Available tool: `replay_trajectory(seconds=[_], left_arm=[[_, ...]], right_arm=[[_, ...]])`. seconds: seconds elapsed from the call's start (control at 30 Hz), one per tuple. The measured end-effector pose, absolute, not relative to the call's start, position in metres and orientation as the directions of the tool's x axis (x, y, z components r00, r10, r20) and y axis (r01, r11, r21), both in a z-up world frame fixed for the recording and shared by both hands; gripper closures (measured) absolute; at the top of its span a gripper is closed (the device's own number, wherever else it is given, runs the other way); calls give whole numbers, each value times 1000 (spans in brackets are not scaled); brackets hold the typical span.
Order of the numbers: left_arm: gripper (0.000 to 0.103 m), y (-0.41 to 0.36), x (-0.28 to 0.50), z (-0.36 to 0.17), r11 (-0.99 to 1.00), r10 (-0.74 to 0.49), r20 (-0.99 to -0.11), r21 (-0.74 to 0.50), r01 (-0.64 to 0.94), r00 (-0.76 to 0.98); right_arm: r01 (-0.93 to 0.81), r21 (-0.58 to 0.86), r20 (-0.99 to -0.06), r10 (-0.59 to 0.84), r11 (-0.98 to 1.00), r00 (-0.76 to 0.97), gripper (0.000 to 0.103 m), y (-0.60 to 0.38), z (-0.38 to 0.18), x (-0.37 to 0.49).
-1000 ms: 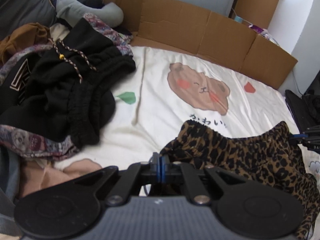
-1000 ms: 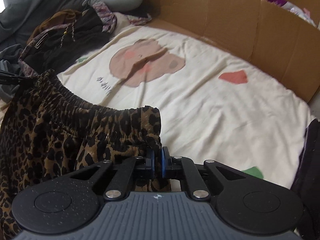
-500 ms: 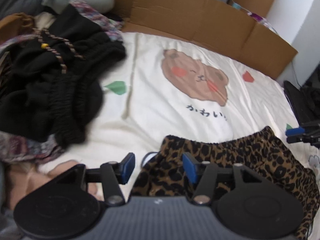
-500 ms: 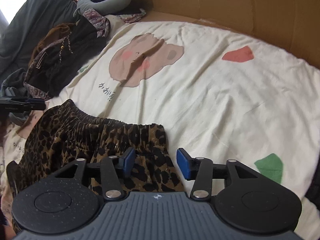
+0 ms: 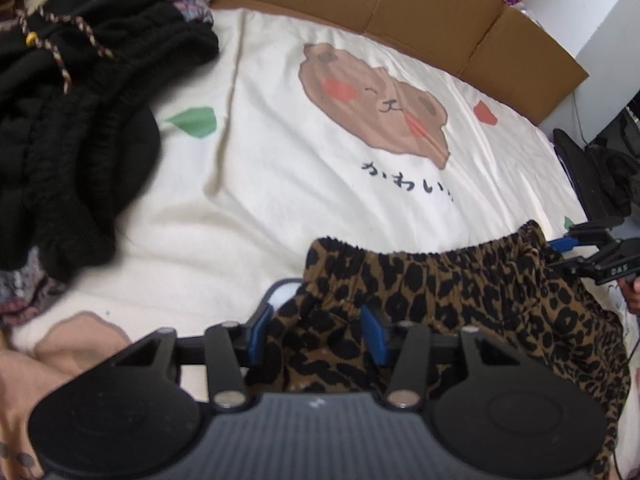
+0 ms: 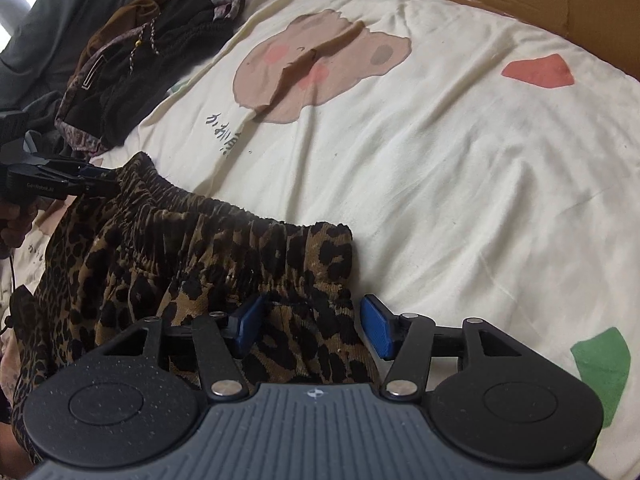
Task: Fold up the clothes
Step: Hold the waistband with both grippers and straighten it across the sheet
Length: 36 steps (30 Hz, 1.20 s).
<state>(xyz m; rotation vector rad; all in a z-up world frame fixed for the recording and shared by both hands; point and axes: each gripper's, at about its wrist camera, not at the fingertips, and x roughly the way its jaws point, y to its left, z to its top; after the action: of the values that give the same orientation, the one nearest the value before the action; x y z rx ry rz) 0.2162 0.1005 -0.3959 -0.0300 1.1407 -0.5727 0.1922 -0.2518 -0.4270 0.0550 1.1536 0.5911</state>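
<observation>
A leopard-print garment with an elastic waistband [image 5: 460, 292] lies flat on the cream bedsheet [image 5: 280, 184], waistband toward the bear print. It also shows in the right wrist view [image 6: 192, 248]. My left gripper [image 5: 316, 332] is open, its blue pads astride the garment's left waistband corner. My right gripper [image 6: 312, 324] is open over the right waistband corner. Each gripper shows at the edge of the other's view, the right one [image 5: 592, 252] and the left one [image 6: 60, 180].
A pile of black and patterned clothes [image 5: 68, 112] lies on the sheet to the left; it also shows in the right wrist view [image 6: 132, 68]. A cardboard wall [image 5: 400, 12] lines the far edge. Dark bags [image 5: 600, 176] sit at the right.
Both grippers were shut on the waistband corners and holding it up. They have lowered it onto the sheet and opened. The garment now lies released.
</observation>
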Motion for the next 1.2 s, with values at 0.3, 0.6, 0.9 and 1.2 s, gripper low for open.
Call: replay_trajectory(seconds=[0.3,0.6,0.9,1.2], left_arm=[[94,96,207,-393,858,-396,-871,-238,455,291],[98,87,202,-351,854,-372,-846,-149,499,383],[98,66,210,-323,829,-410,-803,-130,544,432],[98,39,234,-317,811,-426,-770,-92,578,475]], right_arm=[[-400,328,-833,462,856,306,91,-253,-419,185],[-406,283,-818,440,869,371,93,-263,-390,173],[-373,204,-817,367,905,445,93,-272,-365,173],[-333,134,-799,301,933,520,93,-290,-349,186]])
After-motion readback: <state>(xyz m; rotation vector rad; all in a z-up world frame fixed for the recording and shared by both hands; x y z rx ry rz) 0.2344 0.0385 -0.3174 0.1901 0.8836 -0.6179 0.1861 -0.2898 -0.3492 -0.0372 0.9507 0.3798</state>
